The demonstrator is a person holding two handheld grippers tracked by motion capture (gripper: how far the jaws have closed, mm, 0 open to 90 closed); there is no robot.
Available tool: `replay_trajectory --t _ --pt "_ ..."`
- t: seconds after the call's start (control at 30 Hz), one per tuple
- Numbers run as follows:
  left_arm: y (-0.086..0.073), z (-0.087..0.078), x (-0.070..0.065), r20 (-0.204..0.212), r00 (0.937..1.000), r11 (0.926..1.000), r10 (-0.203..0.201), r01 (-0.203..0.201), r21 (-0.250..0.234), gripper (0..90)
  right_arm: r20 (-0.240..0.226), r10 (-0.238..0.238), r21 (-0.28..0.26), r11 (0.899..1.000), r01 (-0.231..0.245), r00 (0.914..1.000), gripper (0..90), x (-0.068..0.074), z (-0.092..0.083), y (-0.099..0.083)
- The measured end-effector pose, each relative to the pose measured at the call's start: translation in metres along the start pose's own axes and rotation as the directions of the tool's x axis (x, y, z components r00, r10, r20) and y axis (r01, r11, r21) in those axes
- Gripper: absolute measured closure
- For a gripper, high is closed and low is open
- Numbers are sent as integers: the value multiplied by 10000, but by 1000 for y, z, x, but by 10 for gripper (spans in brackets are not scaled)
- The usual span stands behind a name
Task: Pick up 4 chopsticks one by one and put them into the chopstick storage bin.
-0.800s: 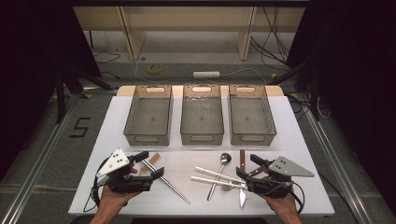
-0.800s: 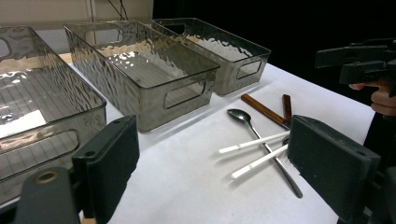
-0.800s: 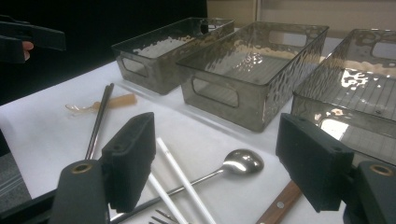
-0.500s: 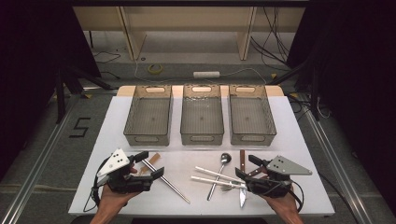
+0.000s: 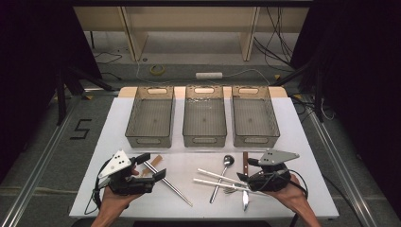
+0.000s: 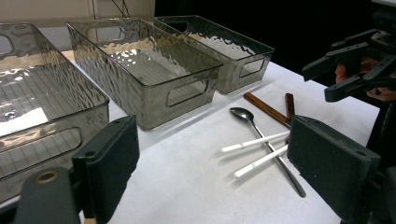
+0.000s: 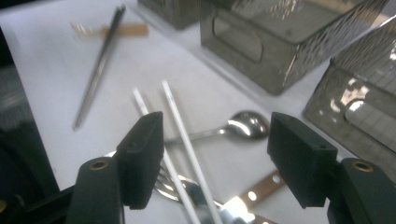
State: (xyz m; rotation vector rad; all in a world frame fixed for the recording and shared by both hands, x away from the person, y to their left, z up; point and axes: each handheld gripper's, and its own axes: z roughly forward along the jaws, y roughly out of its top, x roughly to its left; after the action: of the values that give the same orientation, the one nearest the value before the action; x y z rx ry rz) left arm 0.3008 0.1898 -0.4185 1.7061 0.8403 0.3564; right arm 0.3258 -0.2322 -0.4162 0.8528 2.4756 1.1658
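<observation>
A lab or recording studio set up for data collection, not a home or kitchen. A white table (image 5: 302,142) stands on a grey floor bounded by aluminium rails (image 5: 33,175), with black curtains (image 5: 359,71) closing off both sides. Loose cables (image 5: 279,28), a roll of tape (image 5: 158,69) and a white power strip (image 5: 208,75) lie on the floor behind the table. A black numeral "5" (image 5: 80,128) is marked on the floor at the left

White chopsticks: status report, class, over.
Both grippers, left and right, open, nothing held. White chopsticks lie crossed over spoon and fork, below right jaws. Three bins empty.
</observation>
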Motion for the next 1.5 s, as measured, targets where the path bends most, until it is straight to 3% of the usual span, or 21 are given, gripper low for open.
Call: replay_trajectory --t 0.17,0.27,0.3,0.33,0.37,0.4,0.63,0.67,0.7,0.73,0.77,0.83,0.97,1.0,1.03,1.1,1.2,1.3,1.5 --pt "0 0 0 -10 10000 10000 -6 6 7 162 -94 -335 743 9967 341 9994 438 -5 7 5" --pt "0 0 1 -9 10000 10000 -25 25 -2 162 -399 -670 1620 9841 727 9970 473 -6 17 9" --pt "0 0 1 -12 10000 10000 -24 24 0 162 -399 -670 1620 9841 727 9970 473 -6 17 9" --pt "0 0 1 -18 10000 10000 -21 21 3 162 -574 -807 2039 9748 908 9951 489 -6 23 9" --pt "0 0 1 -29 10000 10000 -20 20 6 162 -574 -807 2039 9748 908 9951 489 -6 23 9" --pt "0 0 1 -51 10000 10000 -24 24 8 162 -739 -832 2449 9645 990 9938 510 -5 29 9" --pt "0 0 1 -72 10000 10000 -31 31 11 162 -1039 -1024 3452 9291 1325 9893 572 -6 47 9" --pt "0 0 1 -74 10000 10000 -23 23 16 162 -1039 -1024 3452 9291 1325 9893 572 -6 47 9" --pt "0 0 1 -79 10000 10000 -21 21 19 163 -1148 -971 3709 9190 1333 9886 585 -6 50 8" --pt "0 0 1 -88 10000 10000 -25 26 28 163 -1148 -971 3709 9190 1333 9886 585 -6 50 8" --pt "0 0 2 -91 10000 10000 -20 20 50 163 -1231 -1007 3937 9083 1417 9873 609 -6 52 8" --pt "0 0 2 -95 10000 10000 -29 29 36 163 -1237 -1015 4033 9037 1435 9871 622 -6 53 8" --pt "0 0 2 -88 10000 10000 -13 13 56 163 -1300 -1179 4448 8804 1642 9845 672 -8 59 6" --pt "0 1 2 -91 10000 10000 -10 11 58 163 -1300 -1179 4448 8804 1642 9845 672 -8 59 6" --pt "0 1 2 -91 10000 10000 -8 8 60 163 -1439 -1235 4565 8720 1766 9819 689 -7 61 6" --pt "0 1 2 -95 10000 10000 -13 14 62 163 -1464 -1276 4598 8692 1817 9810 698 -7 62 6" --pt "0 1 2 -126 9999 9999 -15 17 112 164 -1535 -1234 4815 8570 1833 9804 727 -8 66 6" --pt "0 1 2 -121 9999 9999 -17 18 99 164 -1612 -1348 4899 8490 1979 9777 753 -7 68 6" --pt "0 1 2 -158 9999 9999 9 -7 147 164 -1866 -1678 4808 8437 2389 9680 783 -8 72 8"
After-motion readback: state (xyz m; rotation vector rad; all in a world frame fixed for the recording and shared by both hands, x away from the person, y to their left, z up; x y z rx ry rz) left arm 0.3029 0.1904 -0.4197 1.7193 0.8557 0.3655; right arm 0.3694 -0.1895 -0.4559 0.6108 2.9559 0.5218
